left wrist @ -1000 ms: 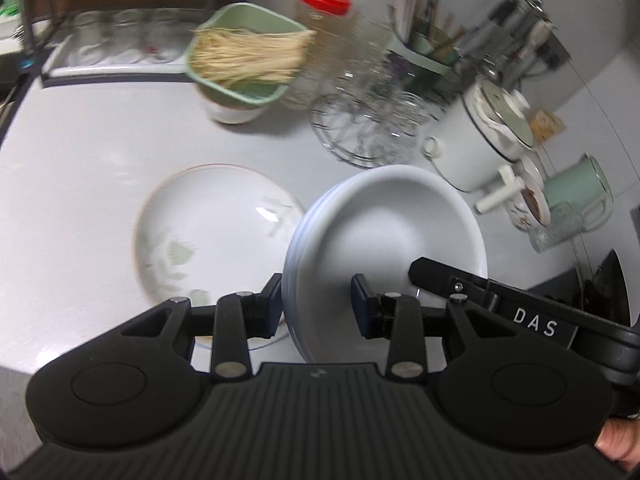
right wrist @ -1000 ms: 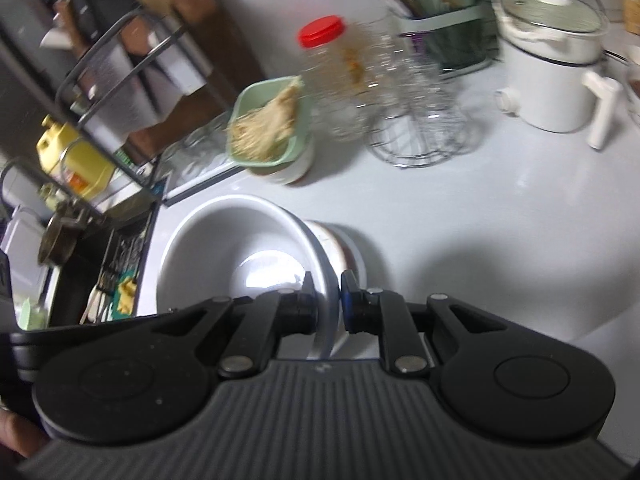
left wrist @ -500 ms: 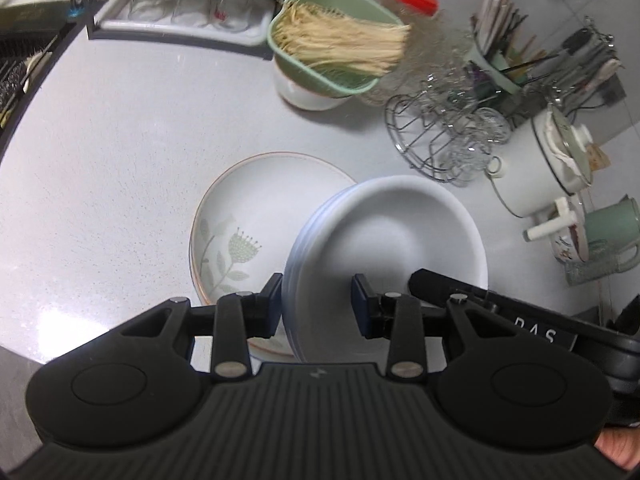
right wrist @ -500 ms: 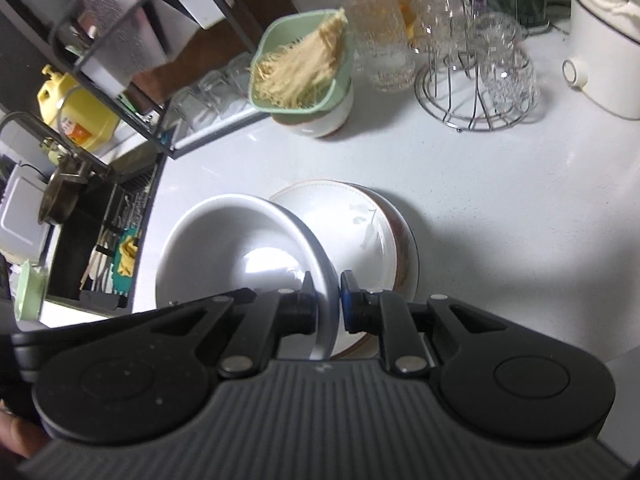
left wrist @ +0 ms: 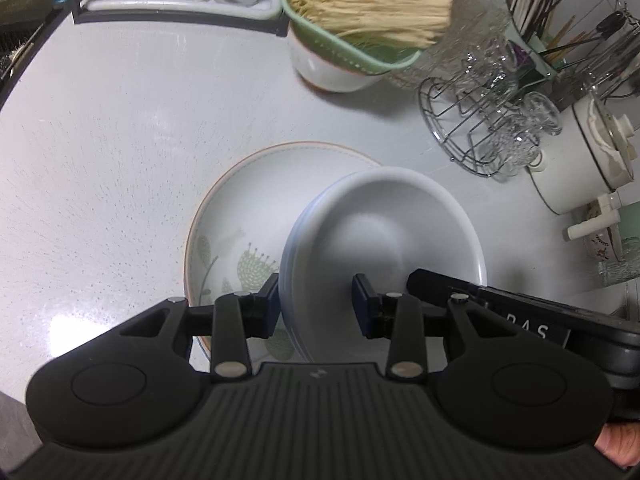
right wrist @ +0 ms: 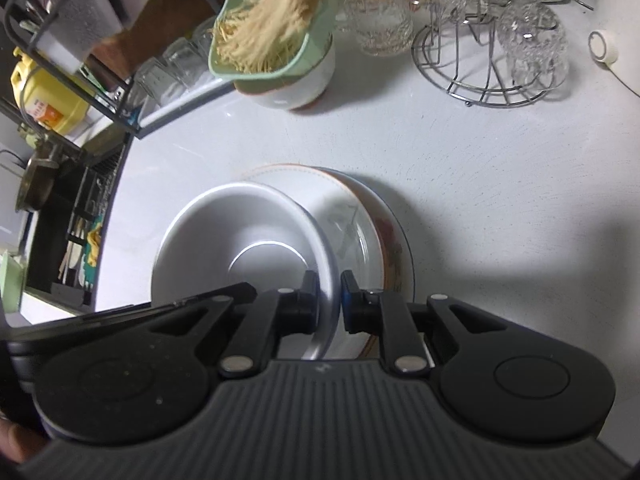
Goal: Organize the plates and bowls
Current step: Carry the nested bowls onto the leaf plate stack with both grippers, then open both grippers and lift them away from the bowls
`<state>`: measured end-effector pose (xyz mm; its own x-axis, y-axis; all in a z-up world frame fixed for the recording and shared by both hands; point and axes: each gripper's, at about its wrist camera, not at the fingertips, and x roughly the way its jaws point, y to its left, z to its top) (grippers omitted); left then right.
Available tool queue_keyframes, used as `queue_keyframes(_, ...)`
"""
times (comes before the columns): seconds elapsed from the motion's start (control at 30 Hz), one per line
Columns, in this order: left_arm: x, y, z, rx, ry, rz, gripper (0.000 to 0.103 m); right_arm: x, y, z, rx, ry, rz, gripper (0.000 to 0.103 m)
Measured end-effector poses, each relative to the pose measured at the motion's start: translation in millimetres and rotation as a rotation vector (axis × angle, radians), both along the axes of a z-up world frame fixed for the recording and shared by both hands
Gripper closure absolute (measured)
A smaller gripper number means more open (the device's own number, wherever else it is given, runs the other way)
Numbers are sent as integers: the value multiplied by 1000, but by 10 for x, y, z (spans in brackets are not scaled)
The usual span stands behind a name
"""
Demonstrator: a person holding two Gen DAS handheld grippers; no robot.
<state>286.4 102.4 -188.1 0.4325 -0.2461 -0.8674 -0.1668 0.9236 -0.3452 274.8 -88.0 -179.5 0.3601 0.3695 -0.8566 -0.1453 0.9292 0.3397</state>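
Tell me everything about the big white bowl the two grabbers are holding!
The white bowl is plain, glossy and looks ceramic, wide with a deep round middle and empty. Its left edge shows stacked rims, so it may be several nested bowls. The left gripper spans one side of its rim, the right gripper pinches the opposite side. It sits tilted over the flowered plate on the counter.

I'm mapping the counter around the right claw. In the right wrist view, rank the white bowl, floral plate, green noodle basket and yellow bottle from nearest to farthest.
1. White bowl: its rim sits between the right claw fingers.
2. Floral plate: just beyond, under the bowl, slightly right.
3. Green noodle basket: farther up the counter, left of centre.
4. Yellow bottle: far left, behind the wire rack.
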Motion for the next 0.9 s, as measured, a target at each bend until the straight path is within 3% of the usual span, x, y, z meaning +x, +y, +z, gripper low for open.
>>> queue_keyframes(0.17,34,1,-105,-8,33,-25,61,52,43,-62,-47,1,-1,87)
queue_keyframes(0.27,31,-31,-32,29,14,-41,52,54,77,-41,-76,-8,10,87)
queue_keyframes(0.4,2,-7,139,35,-21,-63,49,20,74,61,-91,-32,7,87)
queue_keyframes(0.73,-279,83,948,81,-155,-116,48,-294,-154,649,-54,-150,-87,87)
queue_keyframes(0.9,-595,76,1430,103,-237,-90,48,-518,-271,1040,-24,-238,-80,87)
